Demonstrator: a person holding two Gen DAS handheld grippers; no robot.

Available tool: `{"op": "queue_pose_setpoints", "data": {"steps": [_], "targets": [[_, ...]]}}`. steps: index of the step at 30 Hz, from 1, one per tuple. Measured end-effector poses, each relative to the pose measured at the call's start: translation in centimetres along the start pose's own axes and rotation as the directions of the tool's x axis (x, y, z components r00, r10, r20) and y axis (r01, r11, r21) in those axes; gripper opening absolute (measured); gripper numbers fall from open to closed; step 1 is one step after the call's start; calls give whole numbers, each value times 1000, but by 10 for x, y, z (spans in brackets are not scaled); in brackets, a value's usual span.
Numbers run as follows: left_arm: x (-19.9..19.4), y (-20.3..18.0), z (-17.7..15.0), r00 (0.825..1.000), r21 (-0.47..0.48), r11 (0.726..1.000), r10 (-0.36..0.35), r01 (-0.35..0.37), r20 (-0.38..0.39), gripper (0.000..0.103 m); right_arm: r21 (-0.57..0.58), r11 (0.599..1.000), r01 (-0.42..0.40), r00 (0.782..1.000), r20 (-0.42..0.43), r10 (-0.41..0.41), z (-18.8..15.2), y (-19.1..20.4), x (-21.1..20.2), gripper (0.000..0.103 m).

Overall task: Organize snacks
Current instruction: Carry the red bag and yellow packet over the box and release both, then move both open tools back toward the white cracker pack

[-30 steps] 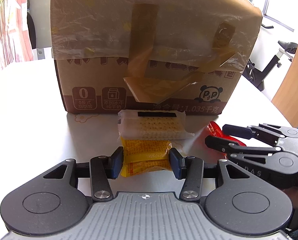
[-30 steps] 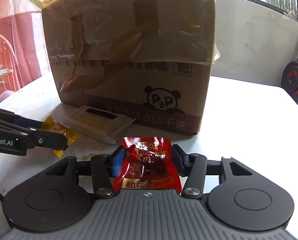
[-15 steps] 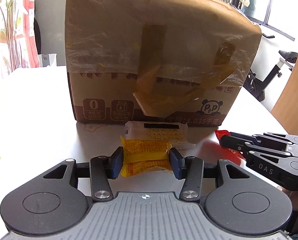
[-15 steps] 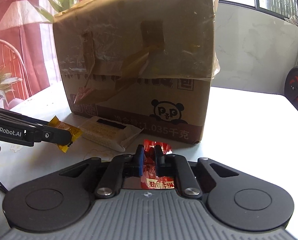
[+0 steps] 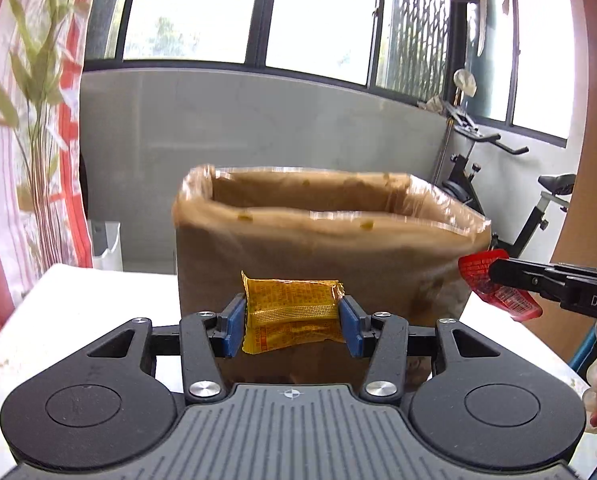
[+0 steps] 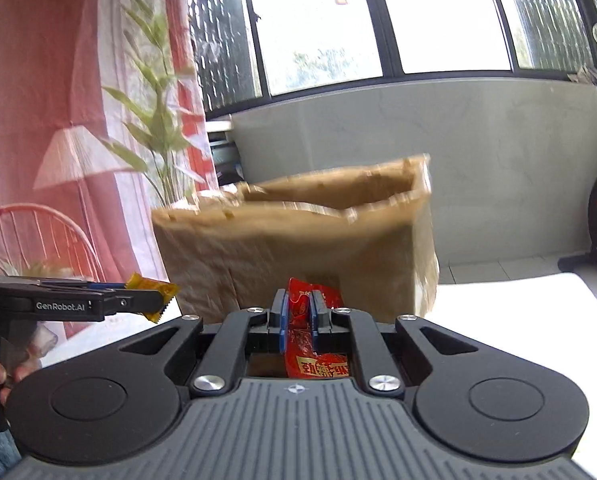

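Nearest in the left wrist view, the left gripper (image 5: 291,320) has its jaws clamped on a yellow snack packet (image 5: 290,312), gripped by its two short ends and held flat in the air. In the right wrist view the right gripper (image 6: 297,317) has its jaws nearly together, pinching a red snack packet (image 6: 318,354) that crumples and hangs down between them. Each tool also shows at the edge of the other's view, level with its partner. Beyond both stands the open cardboard box (image 5: 330,248) on the white bench (image 5: 78,304); its plastic-lined rim is blurred, so what already lies inside cannot be told.

Judged as progress: two snacks are picked up and carried toward the box mouth, but neither is over the opening or let go yet, so the drop into the box is still to do.

Compared with a second ago, both grippers have risen from bench level, where the box side towered over them, to about rim height. The right jaws, then wide around the red packet, have closed on it. The white cracker pack that lay by the box foot is now out of sight, probably still on the bench
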State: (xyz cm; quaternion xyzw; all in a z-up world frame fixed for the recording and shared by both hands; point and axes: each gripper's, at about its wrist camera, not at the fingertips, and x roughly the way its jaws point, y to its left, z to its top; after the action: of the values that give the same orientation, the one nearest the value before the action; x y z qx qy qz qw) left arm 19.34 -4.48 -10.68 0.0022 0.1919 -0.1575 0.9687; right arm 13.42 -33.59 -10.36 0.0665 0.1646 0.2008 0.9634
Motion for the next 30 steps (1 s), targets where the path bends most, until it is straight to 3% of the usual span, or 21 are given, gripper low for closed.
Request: {"op": "queue_pose_setpoints", "data": {"steps": [6, 11, 16, 19, 23, 30], "targets": [[20, 3, 63, 998, 14, 1000, -17, 17, 64, 52, -82, 995, -61, 990, 123, 71, 73, 11, 15, 11], [69, 3, 100, 999, 6, 1000, 0, 0, 45, 52, -120, 993, -7, 997, 74, 16, 109, 0, 87, 11], [120, 3, 116, 997, -18, 997, 80, -80, 16, 54, -64, 991, 119, 992, -30, -121, 113, -28, 147, 12], [141, 1, 119, 995, -6, 995, 102, -103, -20, 60, 18, 988, 152, 983, -110, -149, 111, -46, 167, 18], [139, 7, 118, 991, -31, 991, 128, -129, -31, 71, 49, 984, 168, 981, -104, -163, 111, -51, 164, 31], [115, 17, 109, 994, -18, 996, 84, -85, -64, 71, -44, 990, 134, 986, -92, -137, 107, -35, 138, 31]]}}
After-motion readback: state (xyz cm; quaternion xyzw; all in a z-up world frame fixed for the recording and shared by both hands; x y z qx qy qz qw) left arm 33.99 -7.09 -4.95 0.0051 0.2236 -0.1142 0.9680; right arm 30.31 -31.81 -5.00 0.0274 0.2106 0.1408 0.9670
